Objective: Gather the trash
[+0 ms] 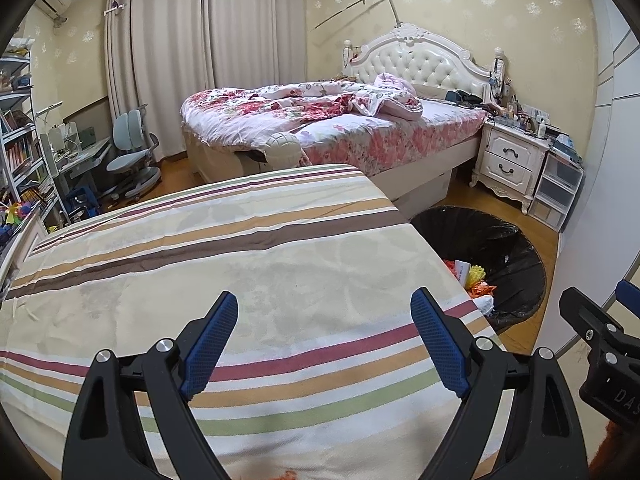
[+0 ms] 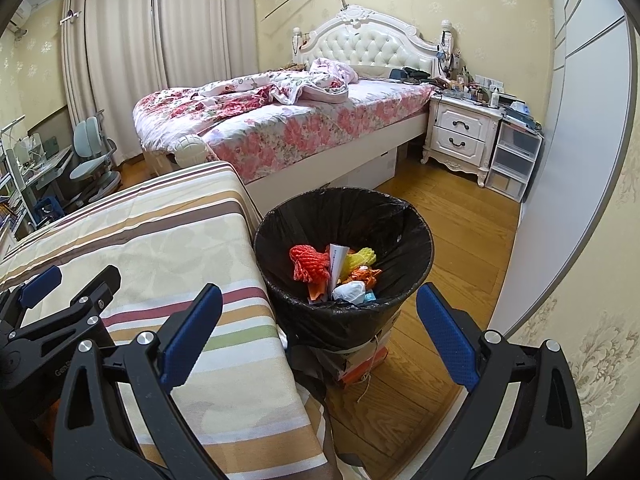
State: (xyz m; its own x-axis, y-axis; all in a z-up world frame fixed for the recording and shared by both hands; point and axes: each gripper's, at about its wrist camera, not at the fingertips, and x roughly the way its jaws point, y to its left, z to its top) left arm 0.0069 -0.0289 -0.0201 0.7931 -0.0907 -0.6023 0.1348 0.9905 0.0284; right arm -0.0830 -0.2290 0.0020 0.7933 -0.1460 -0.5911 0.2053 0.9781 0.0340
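Note:
A trash bin with a black liner [image 2: 344, 216] stands on the wood floor beside a table under a striped cloth [image 2: 168, 248]. In it lie a red net bundle [image 2: 310, 262], yellow foam netting [image 2: 360, 258], orange scraps and white crumpled paper [image 2: 349, 291]. My right gripper [image 2: 320, 312] is open and empty, above the bin's near rim. My left gripper [image 1: 325, 312] is open and empty over the striped cloth [image 1: 240, 248]. The bin [image 1: 496, 240] shows at right in the left wrist view.
A bed with a floral quilt [image 2: 280, 120] stands behind the table. A white nightstand [image 2: 460, 136] and plastic drawers [image 2: 512, 160] are at the back right. A desk and chair [image 1: 128, 152] are at left. A wall [image 2: 580, 200] runs close on the right.

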